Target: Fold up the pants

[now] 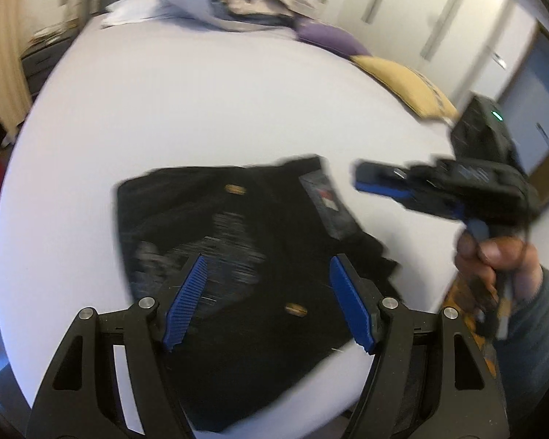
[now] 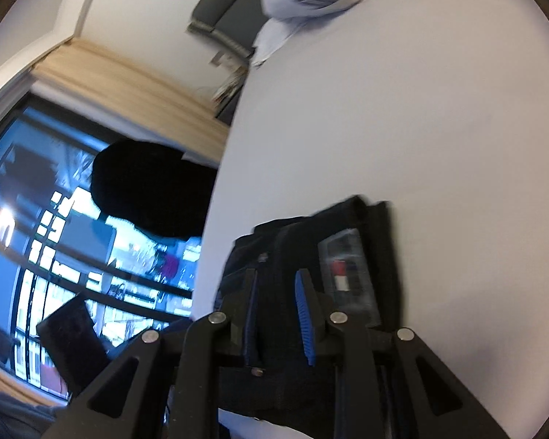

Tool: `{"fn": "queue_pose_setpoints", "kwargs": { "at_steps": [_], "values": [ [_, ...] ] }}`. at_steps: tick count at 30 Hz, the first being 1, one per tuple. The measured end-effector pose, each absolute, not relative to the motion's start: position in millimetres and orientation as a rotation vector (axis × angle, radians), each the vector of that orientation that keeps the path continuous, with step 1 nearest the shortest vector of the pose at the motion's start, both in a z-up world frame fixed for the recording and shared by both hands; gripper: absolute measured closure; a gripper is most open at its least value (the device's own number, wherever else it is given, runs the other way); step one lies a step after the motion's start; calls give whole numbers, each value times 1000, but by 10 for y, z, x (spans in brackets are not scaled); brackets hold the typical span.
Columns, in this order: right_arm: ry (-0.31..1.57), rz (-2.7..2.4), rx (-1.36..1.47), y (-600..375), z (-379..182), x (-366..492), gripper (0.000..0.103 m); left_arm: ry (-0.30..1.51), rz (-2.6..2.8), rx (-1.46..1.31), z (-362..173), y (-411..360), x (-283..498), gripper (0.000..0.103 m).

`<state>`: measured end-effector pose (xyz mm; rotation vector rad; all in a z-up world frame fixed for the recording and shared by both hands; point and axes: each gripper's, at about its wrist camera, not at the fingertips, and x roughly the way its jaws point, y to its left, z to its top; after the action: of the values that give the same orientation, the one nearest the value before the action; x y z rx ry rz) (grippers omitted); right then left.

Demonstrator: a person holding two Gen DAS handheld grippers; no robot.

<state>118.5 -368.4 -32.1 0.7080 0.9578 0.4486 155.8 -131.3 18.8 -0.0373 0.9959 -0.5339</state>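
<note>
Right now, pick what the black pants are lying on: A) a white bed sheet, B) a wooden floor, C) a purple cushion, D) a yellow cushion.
A: the folded black pants lie flat on the white bed sheet, well clear of both cushions.

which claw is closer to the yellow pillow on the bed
Right. The right claw hovers past the folded pants, just short of the yellow pillow; the left claw is over the pants, farther back.

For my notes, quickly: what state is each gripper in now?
Left gripper: open, holding nothing, above the pants.
Right gripper: partly open, holding nothing.
</note>
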Motion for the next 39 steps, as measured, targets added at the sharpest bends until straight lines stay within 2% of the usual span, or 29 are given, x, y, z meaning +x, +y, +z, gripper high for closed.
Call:
{"fn": "queue_pose_setpoints", "kwargs": {
  "at_steps": [7, 9, 23, 27, 29, 34, 37, 38, 39],
  "values": [
    [1069, 434, 723, -3617, -779, 1413, 79, 1065, -521, -221, -246, -830, 2099, 35],
    [1105, 416, 746, -3675, -949, 1385, 83, 1081, -523, -220, -402, -827, 2104, 35],
    [1049, 469, 757, -3835, -999, 585, 84, 973, -639, 42, -595, -927, 1272, 36],
    [1023, 447, 748, -3899, -927, 427, 84, 954, -655, 20, -597, -783, 1208, 35],
    [1022, 439, 728, -3924, -883, 370, 77, 950, -665, 19, -606, -732, 1165, 35],
    [1059, 416, 598, -3942, -715, 234, 75, 942, -677, 25, -540, -611, 1090, 35],
    [1015, 361, 602, -4095, -578, 177, 49, 920, -659, -30, -409, -450, 1126, 31],
    [1001, 348, 625, -4163, -555, 206, 44, 914, -635, -60, -367, -354, 1155, 24],
    [994, 329, 649, -4241, -546, 276, 44, 914, -615, -89, -348, -265, 1207, 21]
  ]
}}
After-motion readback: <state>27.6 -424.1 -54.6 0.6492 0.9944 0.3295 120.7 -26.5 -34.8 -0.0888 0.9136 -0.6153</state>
